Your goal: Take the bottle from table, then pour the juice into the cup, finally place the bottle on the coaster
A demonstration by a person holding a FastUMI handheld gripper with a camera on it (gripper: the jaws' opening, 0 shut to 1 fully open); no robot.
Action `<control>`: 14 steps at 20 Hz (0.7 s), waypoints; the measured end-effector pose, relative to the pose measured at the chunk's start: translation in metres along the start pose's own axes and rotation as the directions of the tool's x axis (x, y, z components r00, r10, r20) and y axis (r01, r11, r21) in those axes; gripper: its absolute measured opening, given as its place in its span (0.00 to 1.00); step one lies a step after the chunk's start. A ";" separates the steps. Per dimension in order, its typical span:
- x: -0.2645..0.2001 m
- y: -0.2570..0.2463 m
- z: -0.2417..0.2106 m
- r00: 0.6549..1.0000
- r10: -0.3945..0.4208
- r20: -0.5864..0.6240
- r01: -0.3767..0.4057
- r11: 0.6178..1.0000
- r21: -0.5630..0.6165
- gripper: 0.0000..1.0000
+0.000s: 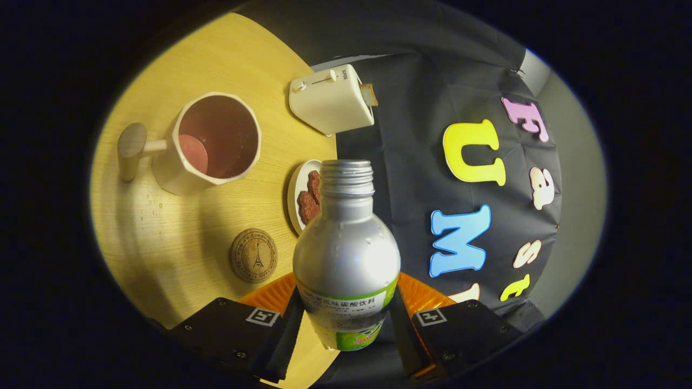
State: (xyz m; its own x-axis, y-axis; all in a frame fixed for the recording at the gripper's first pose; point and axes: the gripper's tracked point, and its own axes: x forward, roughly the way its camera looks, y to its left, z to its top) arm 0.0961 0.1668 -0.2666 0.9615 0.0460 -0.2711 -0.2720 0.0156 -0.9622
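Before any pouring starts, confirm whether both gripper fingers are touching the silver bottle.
Touching. The gripper view shows the gripper shut on the silver bottle: each finger presses flat against a side of its labelled lower body, with no gap either side.

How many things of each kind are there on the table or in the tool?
Bottles: 1, the silver bottle with no cap, held between the tool's fingers
Cups: 1, the cup with a handle
Coasters: 1, the round coaster
Plates: 1, the plate with brown snacks
Toasters: 1, the white toaster
Total: 5
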 end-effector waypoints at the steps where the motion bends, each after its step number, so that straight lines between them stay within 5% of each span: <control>1: -0.002 -0.002 0.003 1.000 -0.007 0.006 0.007 1.000 -0.020 0.77; 14: 0.008 -0.022 0.019 0.994 -0.050 0.094 0.069 0.976 -0.208 0.77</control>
State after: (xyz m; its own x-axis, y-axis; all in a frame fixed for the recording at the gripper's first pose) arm 0.1088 0.1857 -0.2468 0.9659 0.1390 -0.2186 -0.1907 -0.1893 -0.9632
